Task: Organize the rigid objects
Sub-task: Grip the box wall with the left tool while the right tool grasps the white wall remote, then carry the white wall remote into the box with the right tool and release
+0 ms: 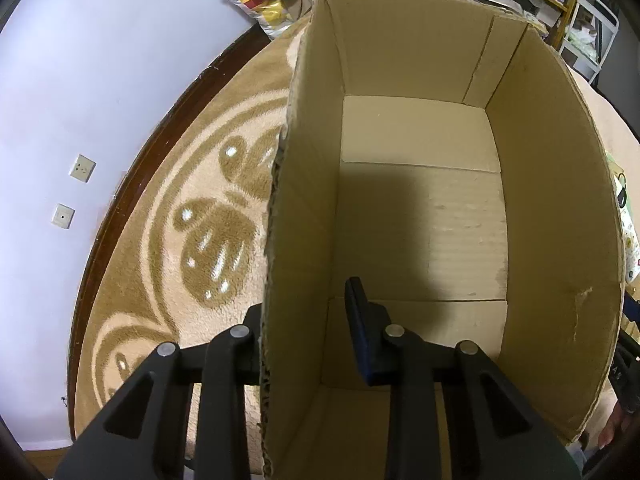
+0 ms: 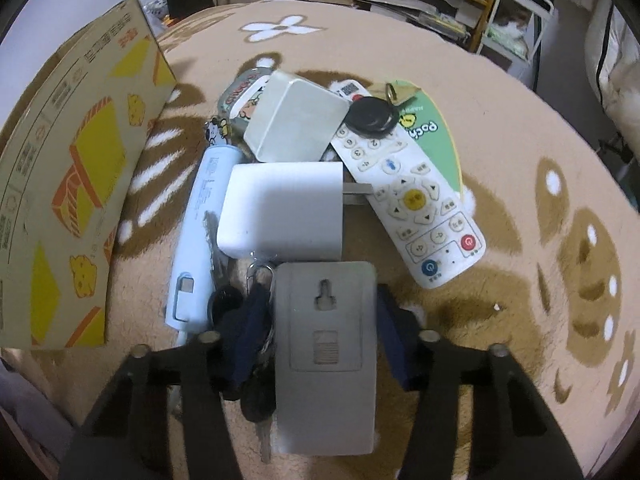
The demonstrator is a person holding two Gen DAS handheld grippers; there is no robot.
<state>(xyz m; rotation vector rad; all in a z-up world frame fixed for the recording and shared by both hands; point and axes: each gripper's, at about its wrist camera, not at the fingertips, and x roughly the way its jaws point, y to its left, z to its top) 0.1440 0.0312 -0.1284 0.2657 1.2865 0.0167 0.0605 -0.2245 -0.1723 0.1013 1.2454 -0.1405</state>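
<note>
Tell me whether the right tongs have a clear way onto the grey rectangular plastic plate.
Probably yes: right tongs already straddle the grey rectangular plastic plate, nothing lying on it; dark keys crowd one finger.

The left gripper point(image 1: 312, 320) straddles the near left wall of an open cardboard box point(image 1: 552, 200): one dark blue finger point(image 1: 362, 328) sits inside, the other is hidden outside the wall. The box stands empty on a beige patterned blanket point(image 1: 192, 208) near a pale wall point(image 1: 80, 80).

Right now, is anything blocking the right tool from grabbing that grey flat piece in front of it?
Nothing visible blocks it. The right tool already straddles the grey flat piece, one finger on each side. A bunch of keys crowds its left finger.
</note>
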